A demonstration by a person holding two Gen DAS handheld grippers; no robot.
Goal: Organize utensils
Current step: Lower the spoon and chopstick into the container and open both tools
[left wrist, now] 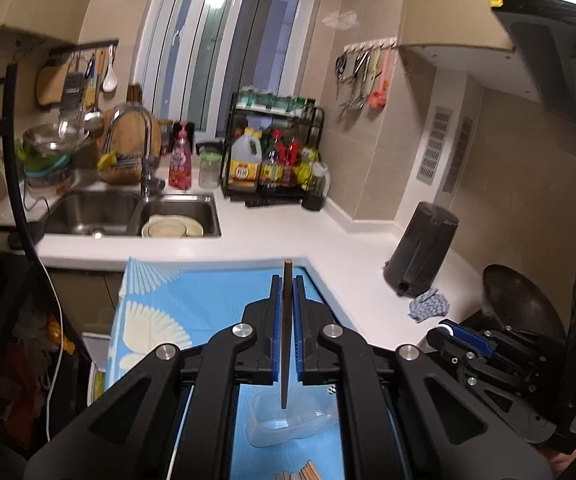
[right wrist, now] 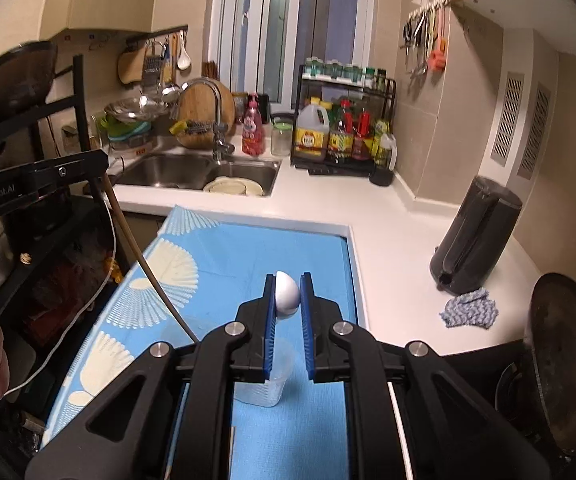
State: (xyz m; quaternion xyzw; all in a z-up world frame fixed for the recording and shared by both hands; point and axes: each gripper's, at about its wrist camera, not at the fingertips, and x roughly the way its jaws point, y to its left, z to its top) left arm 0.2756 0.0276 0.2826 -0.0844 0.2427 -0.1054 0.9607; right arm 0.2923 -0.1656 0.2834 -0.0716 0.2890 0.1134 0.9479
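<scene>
Chopsticks are the item in the left gripper (left wrist: 287, 292): a dark brown chopstick (left wrist: 284, 344) stands nearly upright between its blue pads, which are closed tight on it, with the blunt top poking out above the fingertips and the narrow end hanging down over a clear plastic container (left wrist: 288, 420) on the blue mat (left wrist: 191, 292). More wooden chopstick ends (left wrist: 304, 472) lie on the mat at the lower edge of the left wrist view. From the right wrist view that same stick runs slanted from the left gripper down toward the mat. The right gripper (right wrist: 288, 292) is clamped on a white spoon (right wrist: 286, 294), whose rounded bowl shows between the blue pads, turned on edge and leaning against the left pad; its handle is hidden. Below it a clear plastic cup (right wrist: 263, 384) stands on the mat. The mat, printed with white fan shapes, covers a surface set against the white countertop (right wrist: 392, 240). Farther back sit a double steel sink (left wrist: 127, 212) with pale plates in its right basin, a black rack of bottles (left wrist: 275, 156), a dark cylindrical appliance (right wrist: 476, 236) and a blue knitted cloth (right wrist: 470, 308) just beside it.
</scene>
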